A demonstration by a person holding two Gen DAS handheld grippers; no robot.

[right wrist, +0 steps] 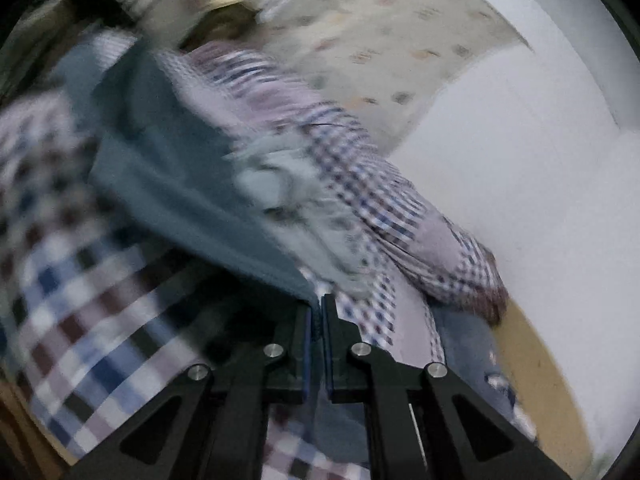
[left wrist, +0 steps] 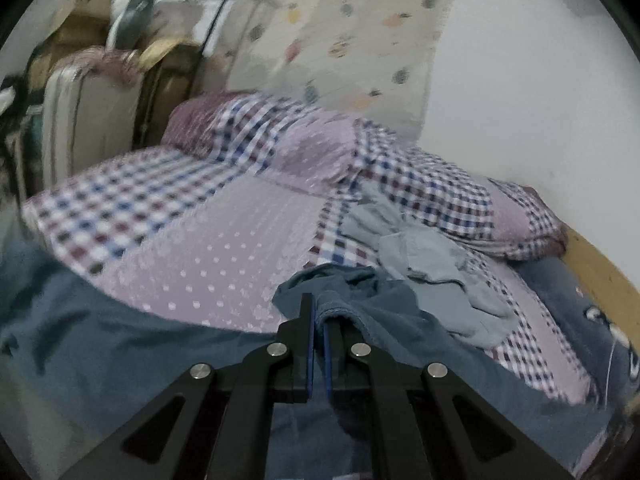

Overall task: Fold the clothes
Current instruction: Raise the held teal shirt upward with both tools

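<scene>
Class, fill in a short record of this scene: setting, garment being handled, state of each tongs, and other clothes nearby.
setting: bed with checked quilt
garment handled: dark teal garment
left tongs: shut on the teal fabric
right tongs: shut on a teal fabric edge
other clothes: pale grey garment, crumpled on the quilt
image quality: right view blurred

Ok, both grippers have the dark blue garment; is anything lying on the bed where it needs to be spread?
Partly. A crumpled light grey garment lies on the bedspread just beyond the dark blue garment. The dotted purple area ahead of the left gripper looks free.
</scene>
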